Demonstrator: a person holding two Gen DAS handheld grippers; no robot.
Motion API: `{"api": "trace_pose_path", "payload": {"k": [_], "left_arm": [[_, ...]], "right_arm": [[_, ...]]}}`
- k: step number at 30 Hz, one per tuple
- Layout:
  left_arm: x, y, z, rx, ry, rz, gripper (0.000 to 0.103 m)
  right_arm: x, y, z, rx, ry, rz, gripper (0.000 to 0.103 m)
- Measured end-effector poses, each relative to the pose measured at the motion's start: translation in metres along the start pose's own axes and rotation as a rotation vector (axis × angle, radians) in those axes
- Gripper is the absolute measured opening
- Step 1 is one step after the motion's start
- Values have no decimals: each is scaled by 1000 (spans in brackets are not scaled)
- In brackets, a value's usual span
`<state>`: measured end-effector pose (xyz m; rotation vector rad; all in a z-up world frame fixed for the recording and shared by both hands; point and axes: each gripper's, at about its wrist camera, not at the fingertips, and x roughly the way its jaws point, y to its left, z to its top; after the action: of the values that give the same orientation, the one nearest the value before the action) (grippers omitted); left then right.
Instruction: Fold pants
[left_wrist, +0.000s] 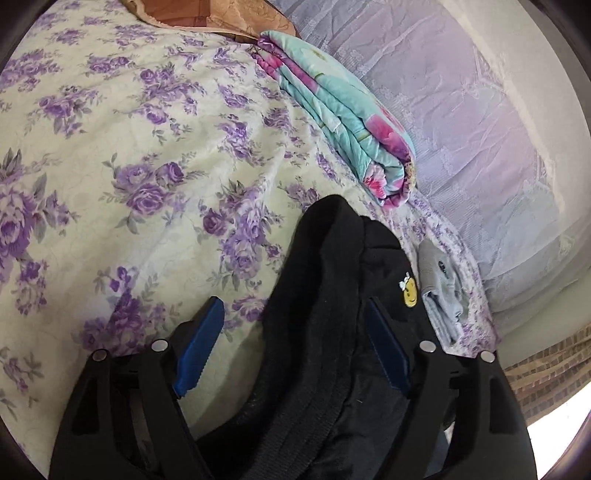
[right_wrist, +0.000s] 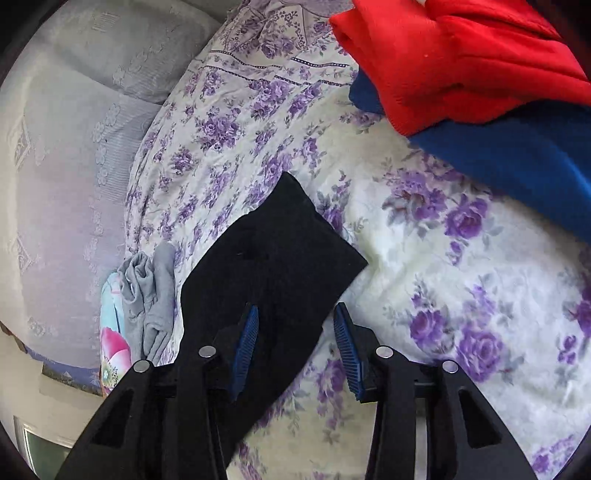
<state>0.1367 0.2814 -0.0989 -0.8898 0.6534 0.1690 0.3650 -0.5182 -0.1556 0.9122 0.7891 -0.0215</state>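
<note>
Black pants (left_wrist: 332, 288) with a small yellow smiley patch (left_wrist: 410, 291) lie on a purple-flowered bedspread (left_wrist: 147, 166). In the left wrist view the waistband end runs between the blue pads of my left gripper (left_wrist: 295, 325), whose jaws stand wide apart around the cloth. In the right wrist view a leg end of the pants (right_wrist: 273, 258) lies flat. My right gripper (right_wrist: 295, 325) is open, its left pad (right_wrist: 245, 347) over the black cloth and its right pad over the bedspread (right_wrist: 443, 258).
A folded teal and pink blanket (left_wrist: 343, 114) lies beyond the pants. Grey folded clothing (left_wrist: 441, 291) (right_wrist: 151, 295) sits beside them near the bed edge. Red cloth (right_wrist: 454, 59) on blue cloth (right_wrist: 517, 162) lies at the far right. Lilac lace fabric (left_wrist: 461, 110) covers the side.
</note>
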Motion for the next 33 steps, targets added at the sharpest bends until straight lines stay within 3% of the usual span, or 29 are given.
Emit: {"api": "trace_pose_path", "payload": {"k": [1,4,6,8,11,13,14,17,18,20,23,28,33], "left_arm": [[2,-5,-1,32,0,19,82],[4,-8,-2,63,1,30,86],[4,-7,-2,43,-3,10,86],[3,-7,-2,38,-5,3,86],[6,-9,-1,47,3,14,87],[7,-12,2,48,23,38,87],[6,-13,4,45,35,47,88],[3,-22,19,48,56,65,89],[0,-25,25,62,43,71,89],[-7,-37,38,113,0,82,91],[1,-49,56,181,-10,120,94],[43,-61,66,271,79,150,94],[68,-72,61,428,117,142,92]], "right_arm": [[0,1,1,-14,-12,-7,26],[-18,16,-2,-119,-73,19,15],[-47,28,-6,-210,-138,35,15],[-73,22,-8,-206,-149,39,14],[-83,-9,-6,-201,-106,-58,12],[-64,-35,-6,-176,33,-109,13],[-61,-46,-8,-143,58,-84,14],[-81,-51,-10,-99,9,-44,32],[-89,-49,-11,-106,-22,-46,42],[-100,-46,-14,-125,-53,-59,46],[-110,-45,-24,-106,-45,-12,56],[-121,-37,-53,-106,-36,82,65],[-112,3,-83,-226,66,138,73]]}}
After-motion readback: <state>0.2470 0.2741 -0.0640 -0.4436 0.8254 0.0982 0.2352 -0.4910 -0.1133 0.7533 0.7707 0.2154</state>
